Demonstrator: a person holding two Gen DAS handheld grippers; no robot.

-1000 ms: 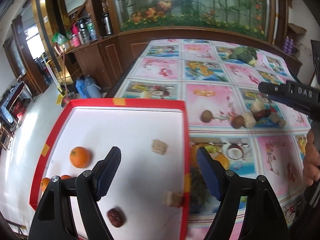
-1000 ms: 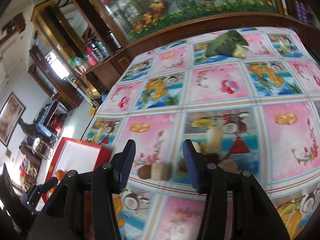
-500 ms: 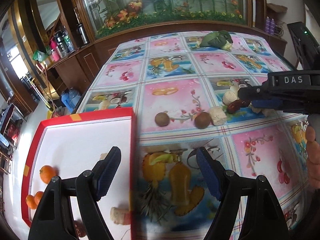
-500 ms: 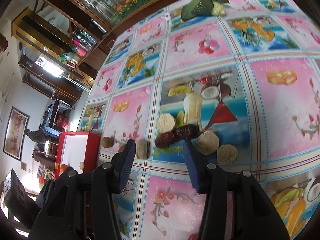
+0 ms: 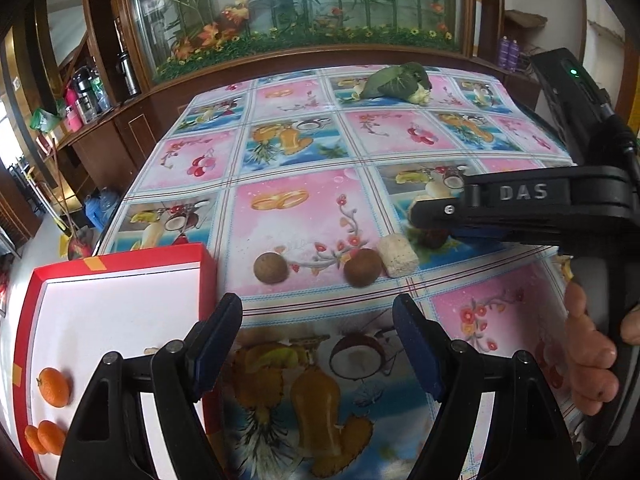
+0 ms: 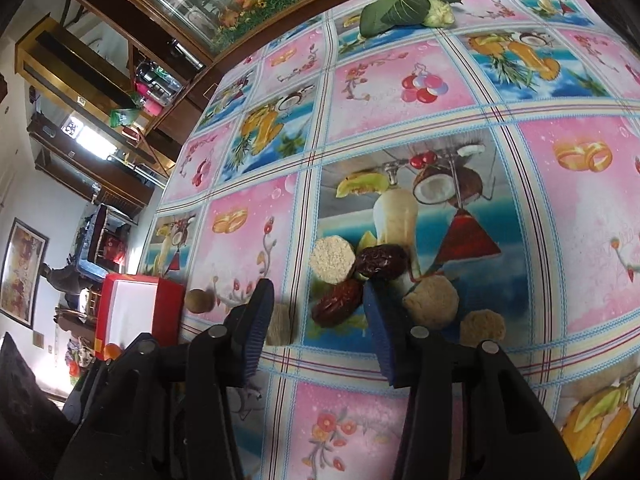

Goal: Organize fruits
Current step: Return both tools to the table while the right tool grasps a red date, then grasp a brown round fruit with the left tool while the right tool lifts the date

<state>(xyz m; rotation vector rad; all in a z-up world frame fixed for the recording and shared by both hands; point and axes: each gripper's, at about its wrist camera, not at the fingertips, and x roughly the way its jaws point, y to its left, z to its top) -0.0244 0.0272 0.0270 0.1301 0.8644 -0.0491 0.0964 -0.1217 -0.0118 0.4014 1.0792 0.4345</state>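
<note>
My left gripper (image 5: 318, 344) is open and empty above the printed tablecloth, just right of the red-rimmed white tray (image 5: 116, 264). Oranges (image 5: 54, 387) lie at the tray's near left. Ahead sit two brown round fruits (image 5: 271, 267) (image 5: 363, 267) and a pale block (image 5: 398, 256). My right gripper (image 6: 318, 320) is open, low over a cluster of fruits, with a dark red date (image 6: 337, 308) lying between its fingers. A second date (image 6: 381, 261) and pale round cakes (image 6: 332, 260) (image 6: 432, 301) surround it. In the left wrist view the right gripper body (image 5: 520, 208) hides most of that cluster.
A leafy green vegetable (image 5: 396, 80) lies at the table's far edge. Behind it stands a wooden cabinet with a glass plant display (image 5: 300, 8). A person's fingers (image 5: 592, 364) hold the right gripper's handle. The tray sits at the table's left edge, floor beyond.
The left gripper swung right, off the tray and over the tablecloth. The right gripper moved forward and down onto the fruit cluster, bringing a date between its fingers.
</note>
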